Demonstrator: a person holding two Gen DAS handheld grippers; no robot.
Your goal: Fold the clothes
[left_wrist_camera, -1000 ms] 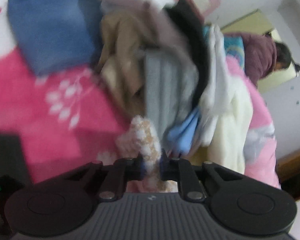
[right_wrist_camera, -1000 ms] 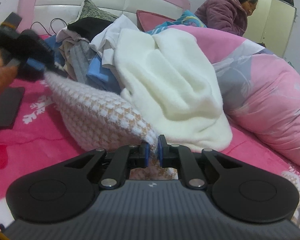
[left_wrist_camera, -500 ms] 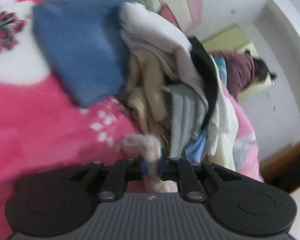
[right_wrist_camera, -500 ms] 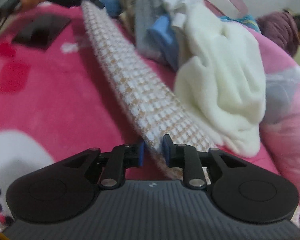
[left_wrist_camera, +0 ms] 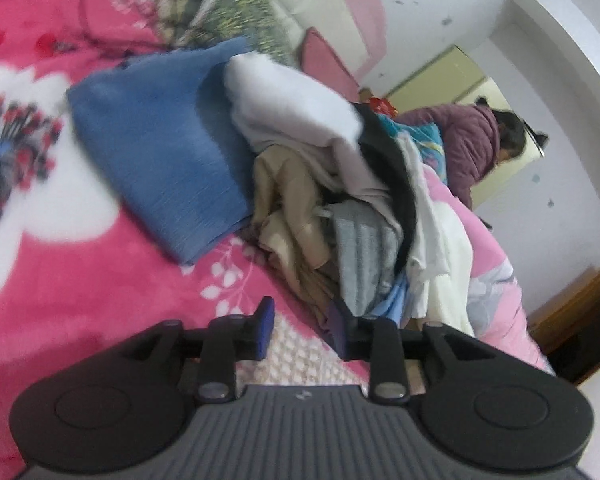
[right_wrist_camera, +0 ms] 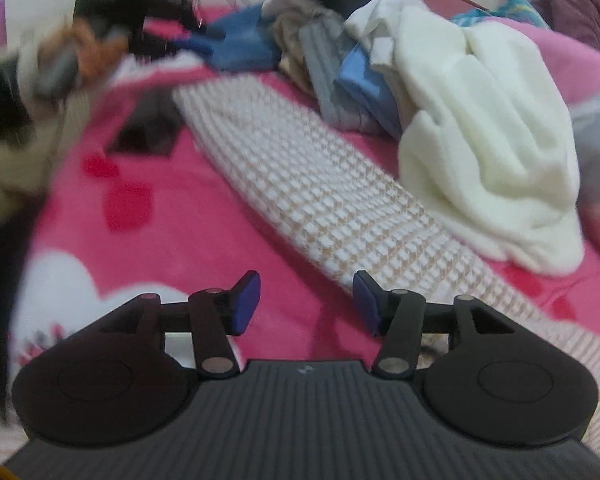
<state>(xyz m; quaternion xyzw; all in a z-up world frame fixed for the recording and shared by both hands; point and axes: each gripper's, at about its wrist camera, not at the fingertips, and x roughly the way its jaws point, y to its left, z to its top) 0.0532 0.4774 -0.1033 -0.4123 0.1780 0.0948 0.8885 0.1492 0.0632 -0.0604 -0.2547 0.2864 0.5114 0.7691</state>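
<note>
Left gripper point(left_wrist_camera: 300, 322): jaws opening, blue pads apart, the near end of the houndstooth knit point(left_wrist_camera: 300, 356) lies on the blanket between them, not pinched. Right gripper point(right_wrist_camera: 306, 300): jaws opening, pads well apart; only pink blanket point(right_wrist_camera: 172, 216) shows in the gap, and the knit's edge passes just beside the right-hand pad.

Houndstooth knit point(right_wrist_camera: 320, 196), right wrist view: a long, narrow white-and-tan band lying flat on the blanket. Its long axis runs diagonally from lower right, beside the right gripper, up toward the upper left, ending near a dark flat object point(right_wrist_camera: 148, 128).

Along the band's right side lies the unfolded pile point(left_wrist_camera: 352, 216) of beige, grey, black and white garments, with a cream fleece point(right_wrist_camera: 488, 152) touching the band's edge. A folded blue garment point(left_wrist_camera: 160, 148) sits beside the pile. A person in a purple jacket point(left_wrist_camera: 472, 148) is beyond the bed.
</note>
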